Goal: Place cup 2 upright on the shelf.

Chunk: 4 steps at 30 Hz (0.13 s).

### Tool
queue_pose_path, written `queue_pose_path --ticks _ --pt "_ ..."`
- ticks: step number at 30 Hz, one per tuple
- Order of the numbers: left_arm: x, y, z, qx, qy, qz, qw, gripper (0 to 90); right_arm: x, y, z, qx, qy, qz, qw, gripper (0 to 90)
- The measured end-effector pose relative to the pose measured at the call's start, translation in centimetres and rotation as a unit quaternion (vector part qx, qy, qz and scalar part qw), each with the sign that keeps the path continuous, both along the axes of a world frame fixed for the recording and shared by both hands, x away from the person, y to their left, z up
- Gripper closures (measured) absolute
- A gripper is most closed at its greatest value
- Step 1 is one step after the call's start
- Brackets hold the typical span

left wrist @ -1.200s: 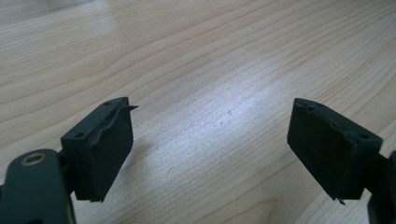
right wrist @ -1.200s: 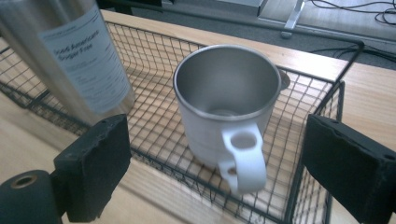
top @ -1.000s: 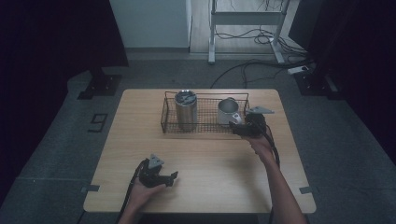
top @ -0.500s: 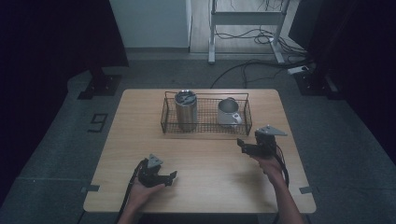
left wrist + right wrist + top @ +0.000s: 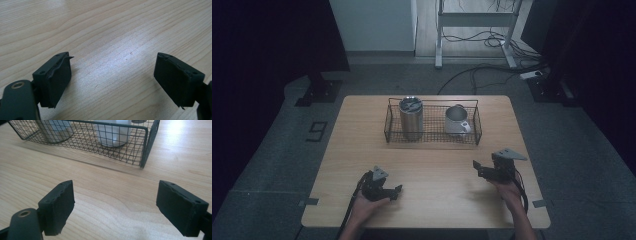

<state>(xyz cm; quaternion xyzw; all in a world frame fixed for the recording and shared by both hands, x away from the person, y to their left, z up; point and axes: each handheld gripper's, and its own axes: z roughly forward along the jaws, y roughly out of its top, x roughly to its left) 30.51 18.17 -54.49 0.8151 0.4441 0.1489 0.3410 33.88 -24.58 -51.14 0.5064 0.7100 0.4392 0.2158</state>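
A black wire basket (image 5: 432, 140) stands at the back middle of the wooden table (image 5: 432, 170). Inside it are a steel tumbler (image 5: 410, 116) on the left and a white-and-steel mug (image 5: 456, 120) on the right, both upright. My left gripper (image 5: 398, 190) rests low at the front left, open, with bare wood between its jaws (image 5: 112, 65). Held at the front right, my right gripper (image 5: 477, 168) is open and empty, well short of the basket. Its own view (image 5: 116, 192) faces the basket (image 5: 147, 142), the mug (image 5: 112, 135) and the tumbler (image 5: 53, 132).
The table's right edge (image 5: 532, 175) lies close to my right hand. Dark floor surrounds the table, with cables (image 5: 482, 70) and a metal stand (image 5: 472, 20) behind it. Bare wood stretches between the two grippers.
My right gripper has drawn back from the basket's right end, beside the mug, toward the front right of the table and sunk lower. The left gripper has stayed put.
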Motion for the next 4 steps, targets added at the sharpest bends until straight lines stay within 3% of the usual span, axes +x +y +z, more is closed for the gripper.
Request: queue_pose_path --ticks 4 --pt "-0.06 0.02 0.07 0.0 -0.002 0.0 1.0 14.8 -0.42 -0.65 -0.3 -0.008 0.0 -0.009 0.9999 14.8"
